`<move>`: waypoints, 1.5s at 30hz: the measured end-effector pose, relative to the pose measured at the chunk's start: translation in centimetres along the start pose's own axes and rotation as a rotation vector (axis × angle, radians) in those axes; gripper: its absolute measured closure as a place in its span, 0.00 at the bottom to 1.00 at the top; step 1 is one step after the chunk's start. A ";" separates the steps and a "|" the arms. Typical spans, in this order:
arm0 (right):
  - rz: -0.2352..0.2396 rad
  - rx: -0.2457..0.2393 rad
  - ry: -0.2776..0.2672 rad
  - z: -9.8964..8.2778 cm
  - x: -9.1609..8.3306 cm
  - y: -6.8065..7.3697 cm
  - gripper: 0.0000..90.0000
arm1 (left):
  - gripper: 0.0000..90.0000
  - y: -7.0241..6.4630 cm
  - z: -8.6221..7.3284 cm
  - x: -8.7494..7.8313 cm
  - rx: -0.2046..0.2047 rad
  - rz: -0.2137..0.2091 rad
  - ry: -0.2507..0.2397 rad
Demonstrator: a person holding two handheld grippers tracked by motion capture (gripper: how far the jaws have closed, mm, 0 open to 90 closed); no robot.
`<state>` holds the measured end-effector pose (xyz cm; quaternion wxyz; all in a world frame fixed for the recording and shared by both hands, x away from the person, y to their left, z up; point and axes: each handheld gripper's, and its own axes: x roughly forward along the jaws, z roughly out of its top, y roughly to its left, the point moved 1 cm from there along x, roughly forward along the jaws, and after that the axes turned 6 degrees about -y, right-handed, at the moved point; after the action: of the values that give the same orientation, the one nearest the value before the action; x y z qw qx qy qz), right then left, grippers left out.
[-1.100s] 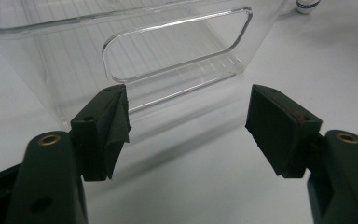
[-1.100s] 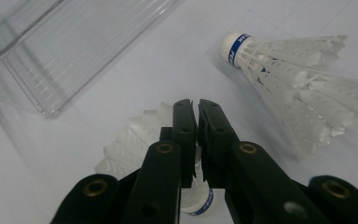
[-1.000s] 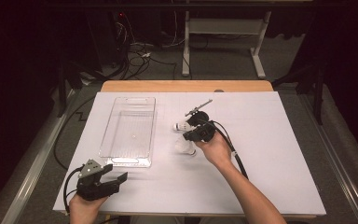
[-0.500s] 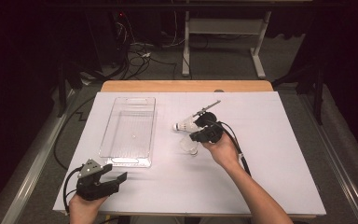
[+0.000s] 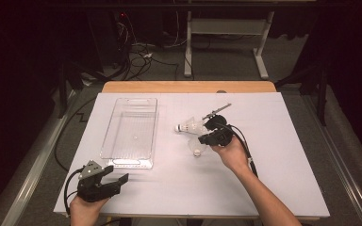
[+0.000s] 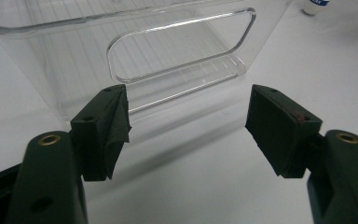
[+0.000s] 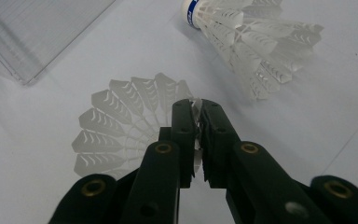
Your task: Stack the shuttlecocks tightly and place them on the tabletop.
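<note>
Right gripper [image 7: 196, 116] clamped on a shuttlecock [image 7: 121, 126] by its feather rim.
Since a second ago it has shifted slightly sideways, second shuttlecock [image 7: 251, 42] just ahead; left gripper [image 6: 186, 126] wide, idle before bin [image 6: 135, 51].

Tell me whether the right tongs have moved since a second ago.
Yes. The right tongs, shut on a shuttlecock, have drifted a little rightward, away from the clear bin.

It looked like a lab or test room rather than a home; the wooden table [image 5: 188, 87] wore a plain white sheet [image 5: 283, 155]; loose cables [image 5: 141, 54] lay tangled on the grey carpeted floor [image 5: 226, 59]; a bare desk frame [image 5: 226, 35] stood behind; dark surroundings closed in all around.
</note>
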<state>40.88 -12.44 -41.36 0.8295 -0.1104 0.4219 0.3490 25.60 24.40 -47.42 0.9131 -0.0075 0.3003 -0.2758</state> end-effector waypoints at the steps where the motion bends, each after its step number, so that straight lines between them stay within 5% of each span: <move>1: 0.000 -0.001 0.001 -0.1 0.0 -0.1 0.95 | 0.34 0.0 0.0 0.0 -0.002 -0.002 0.000; 45: -0.077 0.077 -0.022 -4.1 -0.7 -3.3 0.73 | 0.34 0.0 0.0 -0.1 -0.003 0.007 0.000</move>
<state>40.25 -17.11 -43.74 0.8504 -0.0908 0.4214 0.3017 25.57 24.48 -47.42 0.9139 -0.0078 0.3009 -0.2722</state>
